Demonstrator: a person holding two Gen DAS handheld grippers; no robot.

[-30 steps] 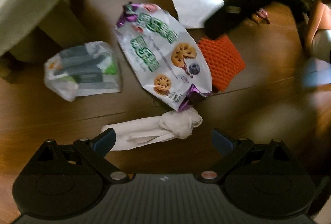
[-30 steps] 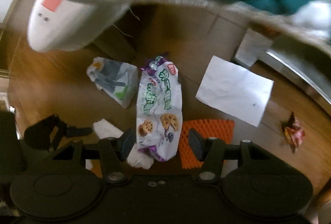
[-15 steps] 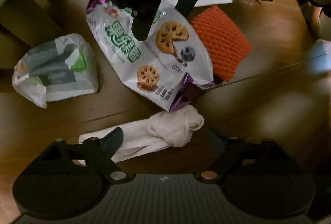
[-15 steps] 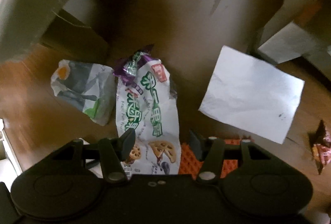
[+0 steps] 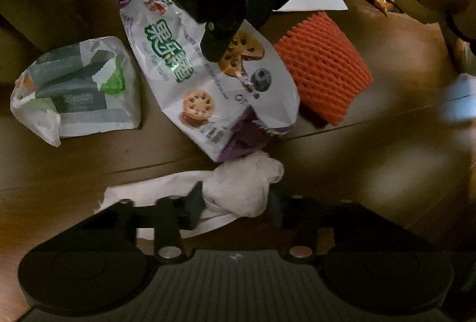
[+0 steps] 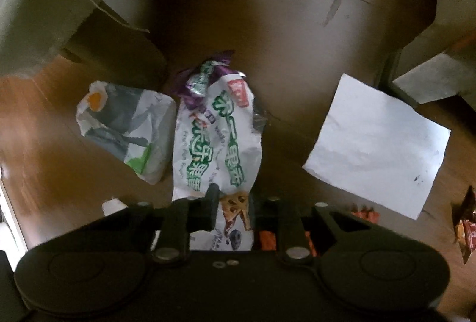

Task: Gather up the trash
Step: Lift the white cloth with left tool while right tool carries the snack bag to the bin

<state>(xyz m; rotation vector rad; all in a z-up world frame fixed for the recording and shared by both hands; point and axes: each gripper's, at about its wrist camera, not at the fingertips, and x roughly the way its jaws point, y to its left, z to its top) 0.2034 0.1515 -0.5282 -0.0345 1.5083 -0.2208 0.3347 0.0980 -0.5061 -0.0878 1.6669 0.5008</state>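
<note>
Trash lies on a wooden floor. My left gripper (image 5: pixel 235 203) has closed on a crumpled white tissue (image 5: pixel 241 188), its fingers pressing the wad's two sides. My right gripper (image 6: pixel 233 206) has closed on the lower part of a white and purple cookie wrapper (image 6: pixel 214 137). In the left wrist view the right gripper (image 5: pixel 235 33) comes down onto that wrapper (image 5: pixel 208 78). A grey and green plastic bag (image 5: pixel 77 87) lies left of the wrapper. An orange foam net (image 5: pixel 324 69) lies on its right.
A white sheet of paper (image 6: pixel 377 143) lies right of the wrapper. A small brown candy wrapper (image 6: pixel 465 229) lies at the far right. Furniture legs (image 6: pixel 113 24) stand behind the trash on the left, a pale block (image 6: pixel 431 75) at the upper right.
Both grippers have come down and closed: the left on the tissue, the right on the cookie wrapper. The right gripper has come into the left wrist view.
</note>
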